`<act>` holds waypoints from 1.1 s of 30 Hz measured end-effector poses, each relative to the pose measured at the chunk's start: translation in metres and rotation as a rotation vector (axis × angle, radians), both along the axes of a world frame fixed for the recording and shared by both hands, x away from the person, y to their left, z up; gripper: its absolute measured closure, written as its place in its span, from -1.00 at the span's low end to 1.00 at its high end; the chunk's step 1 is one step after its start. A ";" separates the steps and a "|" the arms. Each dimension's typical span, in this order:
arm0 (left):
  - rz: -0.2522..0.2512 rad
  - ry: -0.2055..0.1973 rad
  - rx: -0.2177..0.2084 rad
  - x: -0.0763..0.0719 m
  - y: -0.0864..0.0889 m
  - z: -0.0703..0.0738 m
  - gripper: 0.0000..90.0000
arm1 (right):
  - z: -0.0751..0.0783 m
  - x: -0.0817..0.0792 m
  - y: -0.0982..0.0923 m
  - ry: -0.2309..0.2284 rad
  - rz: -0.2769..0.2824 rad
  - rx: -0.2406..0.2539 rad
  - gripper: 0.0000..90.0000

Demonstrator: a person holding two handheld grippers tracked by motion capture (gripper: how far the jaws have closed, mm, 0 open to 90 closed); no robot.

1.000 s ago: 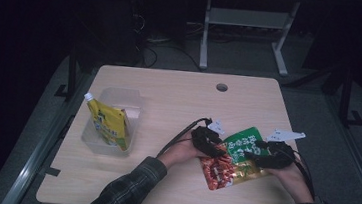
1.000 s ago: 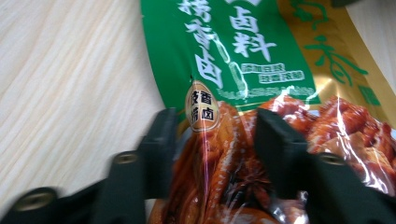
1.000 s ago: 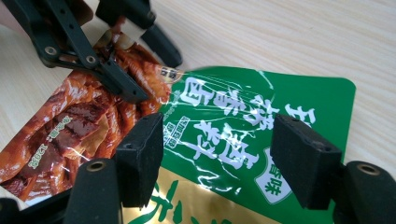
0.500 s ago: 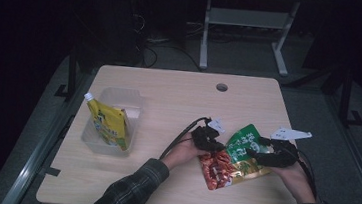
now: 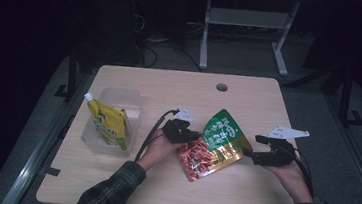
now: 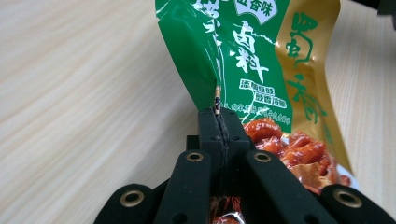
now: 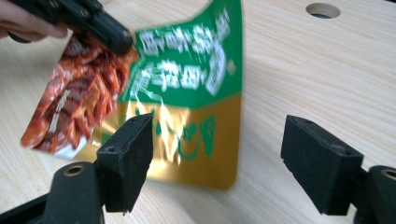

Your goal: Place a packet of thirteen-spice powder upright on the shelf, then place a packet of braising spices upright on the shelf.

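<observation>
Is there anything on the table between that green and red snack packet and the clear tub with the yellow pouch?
Nothing visible: bare table lies between the packet and the tub. The left gripper is clamped on the packet's edge.

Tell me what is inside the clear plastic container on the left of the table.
The clear container holds one yellow spouted pouch, leaning inside with its white cap poking above the rim. Whatever might lie beneath or behind the pouch is covered.

Both forearms wear dark plaid flannel sleeves (image 5: 110, 190), and each hand carries a matte black gripper, the left gripper (image 5: 192, 134) and the right gripper (image 5: 249, 151), with blocky foam-padded jaws on arms set with brass-ringed rivets, a pale grey three-cornered plate (image 5: 287, 133) on top and a black cable (image 5: 151, 134) trailing behind.
</observation>
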State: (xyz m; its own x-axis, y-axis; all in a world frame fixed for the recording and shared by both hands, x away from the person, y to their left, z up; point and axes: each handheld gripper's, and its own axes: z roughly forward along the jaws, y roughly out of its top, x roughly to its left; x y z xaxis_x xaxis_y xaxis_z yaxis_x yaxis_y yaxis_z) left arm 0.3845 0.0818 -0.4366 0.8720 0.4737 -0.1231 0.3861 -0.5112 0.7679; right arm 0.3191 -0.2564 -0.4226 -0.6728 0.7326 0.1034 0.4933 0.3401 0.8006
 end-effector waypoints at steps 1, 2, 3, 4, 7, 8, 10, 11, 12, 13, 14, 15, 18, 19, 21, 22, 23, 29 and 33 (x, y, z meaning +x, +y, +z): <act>0.011 -0.005 -0.009 -0.001 0.004 0.003 1.00 | 0.000 0.000 0.001 0.009 0.001 0.005 -0.49; 0.020 -0.009 -0.016 -0.002 0.008 0.005 1.00 | -0.001 0.001 0.003 0.016 0.005 0.009 -0.51; 0.033 -0.012 -0.031 -0.004 0.012 0.008 1.00 | -0.002 0.002 0.005 0.022 0.012 0.007 -0.53; 0.044 -0.016 -0.039 -0.006 0.016 0.010 1.00 | -0.004 0.003 0.006 0.028 0.015 0.008 -0.54; 0.075 -0.034 -0.067 -0.012 0.025 0.016 1.00 | -0.007 0.005 0.012 0.050 0.030 0.011 -0.59; 0.083 -0.040 -0.073 -0.013 0.028 0.018 1.00 | -0.009 0.005 0.014 0.054 0.041 0.018 -0.60; 0.102 -0.051 -0.090 -0.017 0.033 0.022 1.00 | -0.010 0.007 0.018 0.065 0.055 0.033 -0.61; 0.108 -0.055 -0.098 -0.019 0.036 0.024 1.00 | -0.011 0.007 0.021 0.066 0.066 0.037 -0.61; 0.118 -0.064 -0.108 -0.021 0.038 0.026 1.00 | -0.012 0.008 0.024 0.072 0.078 0.046 -0.62; 0.133 -0.064 -0.127 -0.023 0.040 0.028 1.00 | -0.012 0.008 0.026 0.075 0.084 0.052 -0.62; 0.139 -0.068 -0.138 -0.024 0.042 0.030 1.00 | -0.013 0.009 0.029 0.082 0.093 0.065 -0.62; 0.151 -0.073 -0.153 -0.026 0.044 0.032 1.00 | -0.013 0.010 0.032 0.083 0.101 0.074 -0.62; 0.169 -0.077 -0.191 -0.030 0.049 0.037 1.00 | -0.014 0.011 0.039 0.093 0.125 0.103 -0.62; 0.173 -0.077 -0.197 -0.032 0.050 0.039 1.00 | -0.014 0.013 0.042 0.093 0.133 0.118 -0.62; 0.179 -0.087 -0.211 -0.037 0.052 0.040 1.00 | -0.013 0.015 0.049 0.088 0.150 0.158 -0.60; 0.185 -0.089 -0.217 -0.039 0.052 0.041 1.00 | -0.012 0.016 0.052 0.085 0.156 0.182 -0.60; 0.190 -0.088 -0.225 -0.041 0.052 0.041 1.00 | -0.011 0.016 0.055 0.080 0.166 0.205 -0.59; 0.205 -0.080 -0.254 -0.049 0.054 0.040 1.00 | -0.007 0.020 0.072 0.060 0.188 0.249 -0.29; 0.207 -0.090 -0.262 -0.051 0.055 0.042 1.00 | -0.010 0.023 0.078 0.057 0.217 0.282 0.17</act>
State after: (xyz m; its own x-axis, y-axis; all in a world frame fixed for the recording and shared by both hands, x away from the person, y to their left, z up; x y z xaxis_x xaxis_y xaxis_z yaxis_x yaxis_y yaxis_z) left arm 0.3335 0.1370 -0.3949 0.7735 0.6043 -0.1913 0.3861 -0.2099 0.8982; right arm 0.3420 -0.1781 -0.4323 -0.7969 0.5104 0.3232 0.4805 0.2112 0.8512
